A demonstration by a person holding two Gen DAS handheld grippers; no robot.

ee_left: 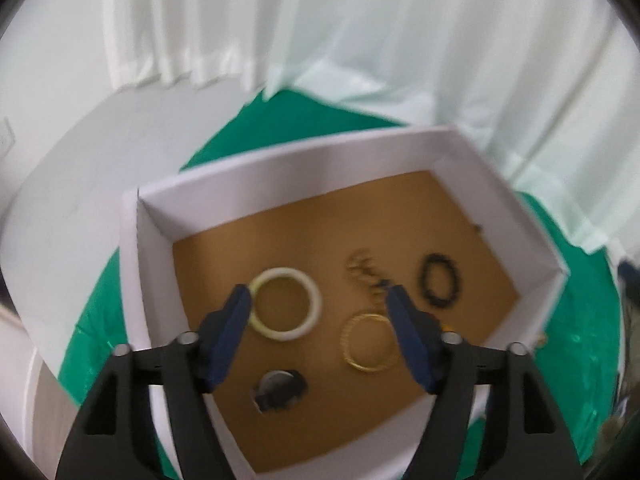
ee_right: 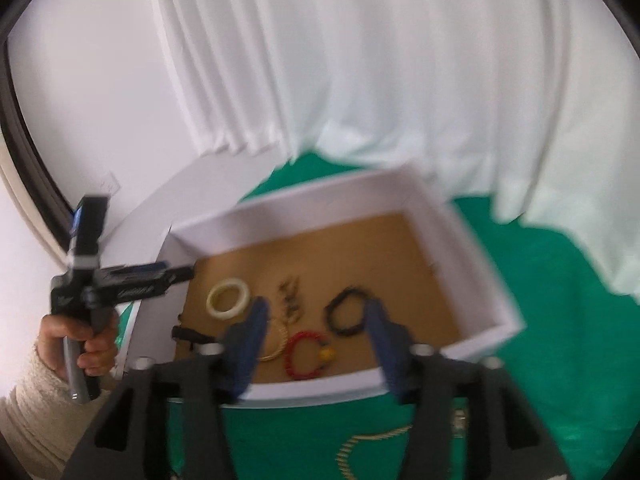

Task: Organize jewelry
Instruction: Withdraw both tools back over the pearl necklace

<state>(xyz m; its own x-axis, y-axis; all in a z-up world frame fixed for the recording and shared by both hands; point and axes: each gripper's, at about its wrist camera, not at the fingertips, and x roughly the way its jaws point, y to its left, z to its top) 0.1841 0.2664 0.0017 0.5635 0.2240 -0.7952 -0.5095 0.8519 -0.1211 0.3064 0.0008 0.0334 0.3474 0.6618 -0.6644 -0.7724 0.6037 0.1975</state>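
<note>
A white box (ee_left: 154, 280) with a brown floor holds the jewelry. In the left wrist view my left gripper (ee_left: 319, 296) hangs open and empty above a white bangle (ee_left: 286, 304), a gold bangle (ee_left: 366, 342), a small gold chain piece (ee_left: 362, 270), a black bead bracelet (ee_left: 438, 284) and a dark round piece (ee_left: 278, 394). My right gripper (ee_right: 317, 306) is open and empty over the box's near wall (ee_right: 312, 390). Below it lie a red bead bracelet (ee_right: 304, 354) and the black bead bracelet (ee_right: 346, 312). A gold chain (ee_right: 372, 442) lies on the green cloth outside the box.
The box stands on a green cloth (ee_right: 560, 320). White curtains (ee_right: 360, 80) hang right behind it. A person's hand (ee_right: 86, 340) in a cream knit sleeve holds the left gripper (ee_right: 180, 272) at the box's left wall.
</note>
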